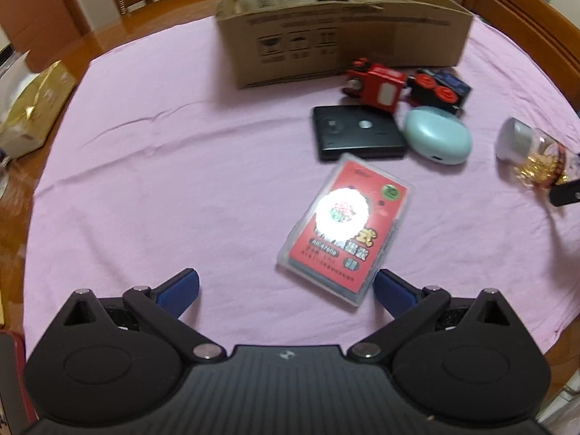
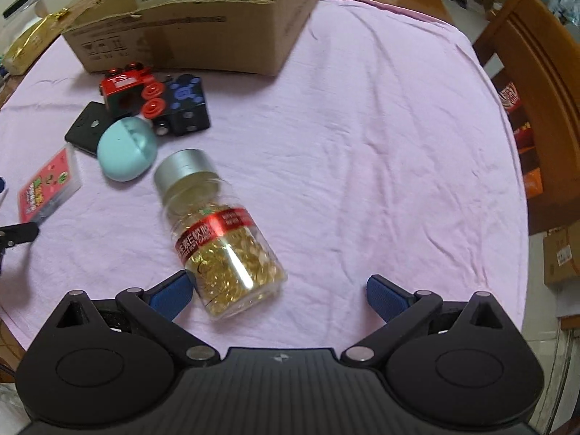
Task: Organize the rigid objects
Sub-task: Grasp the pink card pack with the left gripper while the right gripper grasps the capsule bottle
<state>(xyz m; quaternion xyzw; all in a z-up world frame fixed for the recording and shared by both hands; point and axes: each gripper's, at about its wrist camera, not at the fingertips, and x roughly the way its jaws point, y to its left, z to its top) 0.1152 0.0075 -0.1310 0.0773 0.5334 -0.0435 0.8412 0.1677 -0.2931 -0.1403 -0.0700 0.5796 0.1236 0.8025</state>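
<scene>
Both tools, left (image 1: pixel 286 290) and right (image 2: pixel 277 295), spread wide, empty, pink tablecloth (image 2: pixel 362 145) (creased), wooden chairs (image 2: pixel 536 83), perhaps a dining room

Pink cloth (image 1: pixel 163 166), mint case (image 1: pixel 436 134), red train (image 1: pixel 375 85)

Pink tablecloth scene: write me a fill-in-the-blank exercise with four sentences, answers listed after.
1. The capsule bottle lies on its ____.
2. The bottle's cap is ____ in colour.
3. The red-labelled clear case lies in front of the left gripper, whose jaws are ____.
4. The mint-green case touches the black ____ case beside it.

Missing words: side; silver; open; flat
</scene>
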